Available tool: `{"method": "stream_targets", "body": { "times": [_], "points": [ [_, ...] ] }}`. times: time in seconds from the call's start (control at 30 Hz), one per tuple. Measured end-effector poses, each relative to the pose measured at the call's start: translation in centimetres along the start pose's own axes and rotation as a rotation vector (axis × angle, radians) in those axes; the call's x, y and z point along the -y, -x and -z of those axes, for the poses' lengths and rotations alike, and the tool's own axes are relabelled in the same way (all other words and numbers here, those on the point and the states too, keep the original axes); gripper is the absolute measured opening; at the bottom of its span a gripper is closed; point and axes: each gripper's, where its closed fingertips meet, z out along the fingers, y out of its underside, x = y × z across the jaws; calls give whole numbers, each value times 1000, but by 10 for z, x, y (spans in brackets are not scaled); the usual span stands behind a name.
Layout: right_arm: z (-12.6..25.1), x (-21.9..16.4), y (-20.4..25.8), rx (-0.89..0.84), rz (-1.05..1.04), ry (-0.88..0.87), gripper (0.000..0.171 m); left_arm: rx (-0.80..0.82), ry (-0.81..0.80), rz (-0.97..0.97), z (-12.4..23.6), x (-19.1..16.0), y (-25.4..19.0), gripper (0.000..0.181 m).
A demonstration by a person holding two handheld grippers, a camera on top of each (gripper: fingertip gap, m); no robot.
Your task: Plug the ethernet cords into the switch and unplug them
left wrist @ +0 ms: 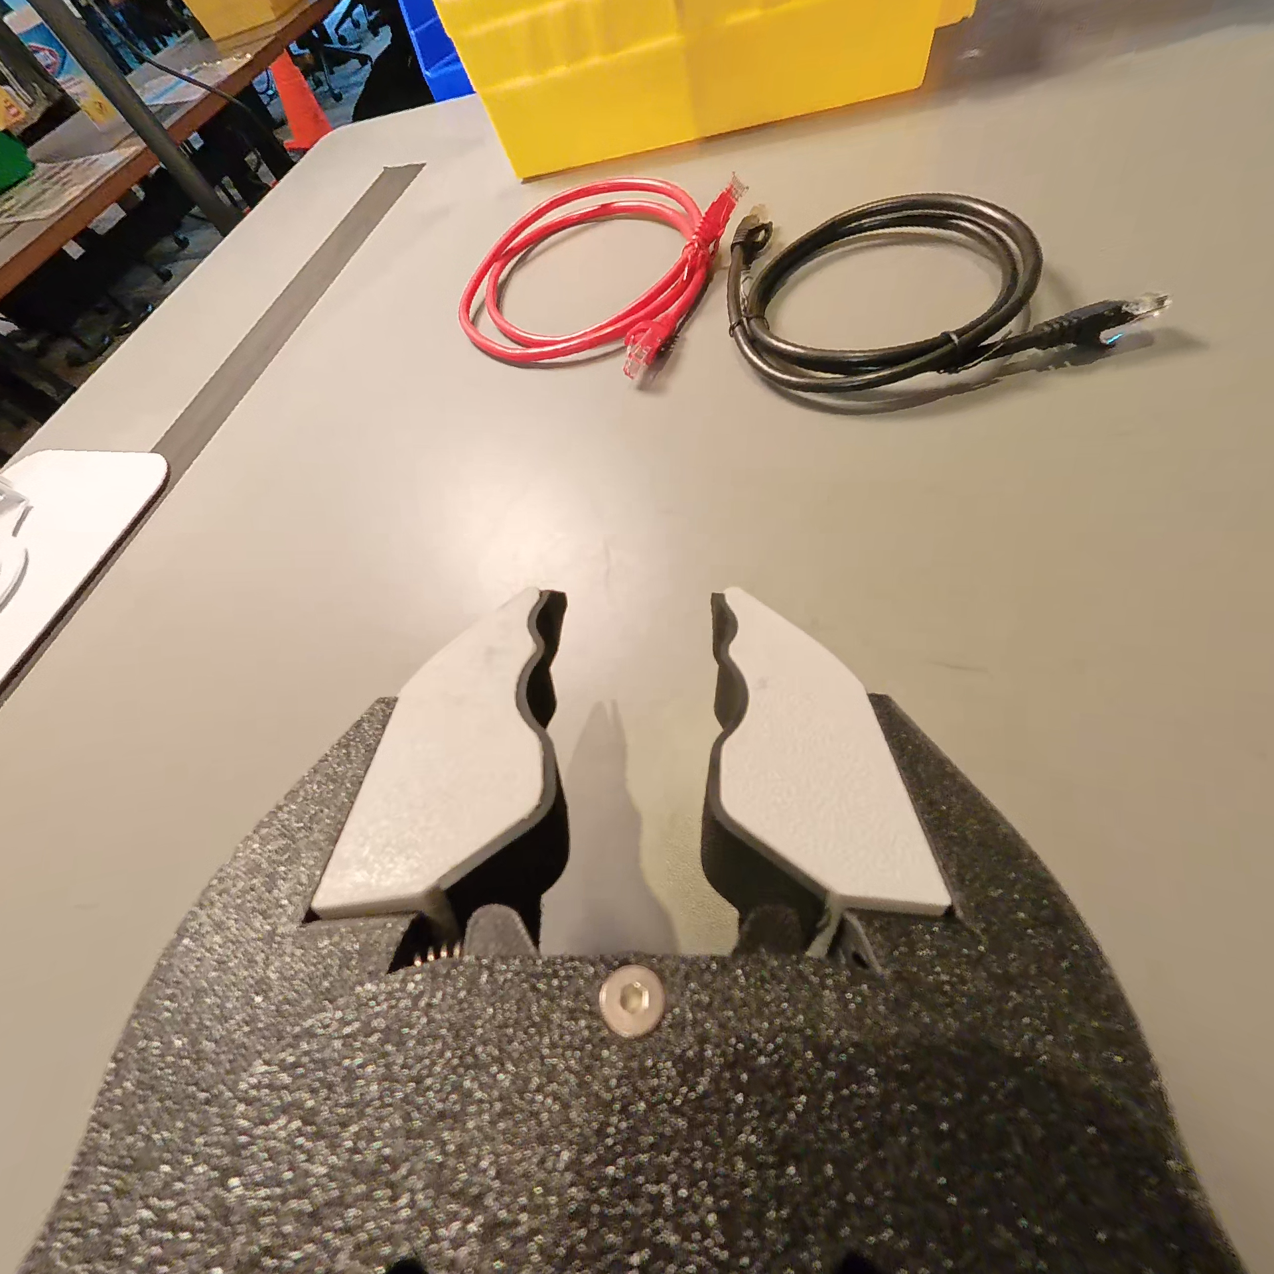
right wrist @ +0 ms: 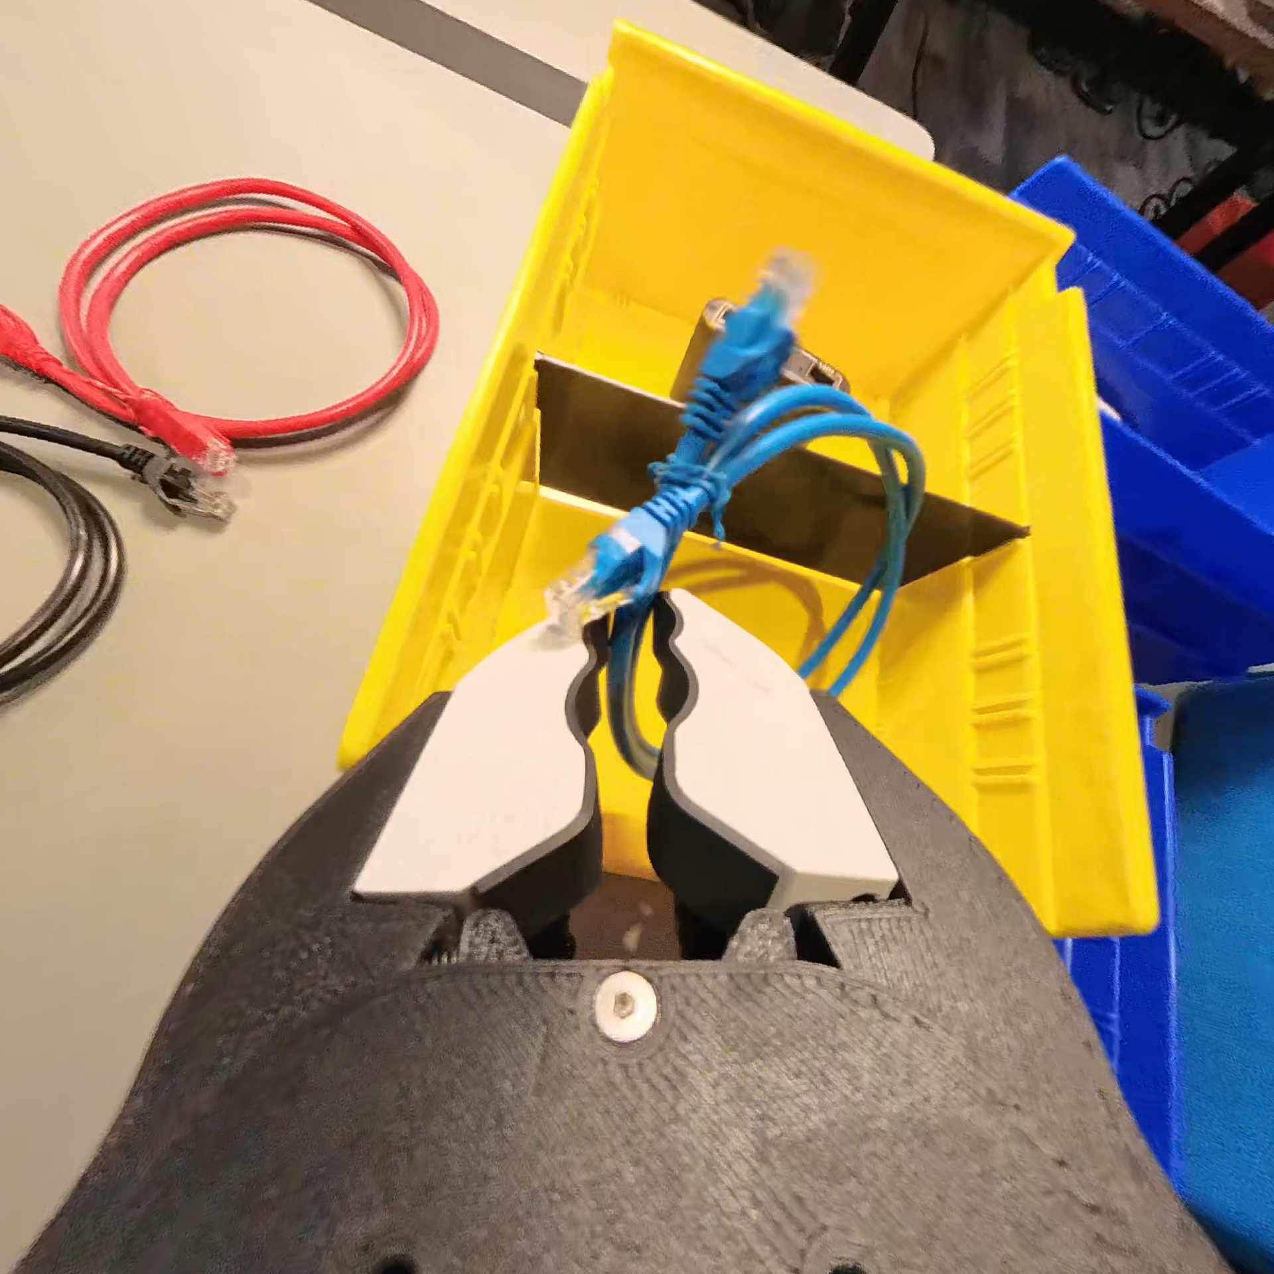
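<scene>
My right gripper [right wrist: 631, 620] is shut on a coiled blue ethernet cord [right wrist: 731, 441] and holds it above the yellow bin [right wrist: 1034, 620]. A dark switch [right wrist: 813, 365] lies in the bin's far compartment, partly hidden by the cord's plug. A coiled red cord [left wrist: 586, 269] and a coiled black cord [left wrist: 896, 296] lie side by side on the grey table; both also show in the right wrist view, the red cord [right wrist: 276, 310] and the black cord [right wrist: 76, 551]. My left gripper [left wrist: 638, 603] is open and empty, low over the table, short of the two cords.
The yellow bin [left wrist: 689, 76] stands at the table's far edge behind the cords. A blue bin [right wrist: 1186, 448] sits right of it. A white board [left wrist: 76, 524] lies at the table's left. A dark strip [left wrist: 276, 324] runs across the table. An orange cone [left wrist: 300, 103] stands beyond. Spacing between my two grippers at the tips: around 40 centimeters.
</scene>
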Motion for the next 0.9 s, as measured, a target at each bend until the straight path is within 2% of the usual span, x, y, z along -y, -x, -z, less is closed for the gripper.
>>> {"method": "stream_targets", "body": {
  "times": [0.2,0.4,0.57,0.7,0.8,0.9],
  "points": [
    [-2,12,1,-20,126,64,24,5,-15,4,2,2,1,44],
    [10,38,22,-32,326,113,26,-6,-16,7,3,1,0,44],
    [-8,60,104,165,549,92,27,-8,-9,-1,2,1,-1,44],
    [-37,72,169,373,636,91,29,-4,-7,-5,2,0,-1,44],
    [-67,74,195,460,663,143,32,-1,-6,-7,2,0,-1,44],
    [-93,59,210,553,624,277,41,-1,-7,-5,2,0,-1,44]
  ]
}}
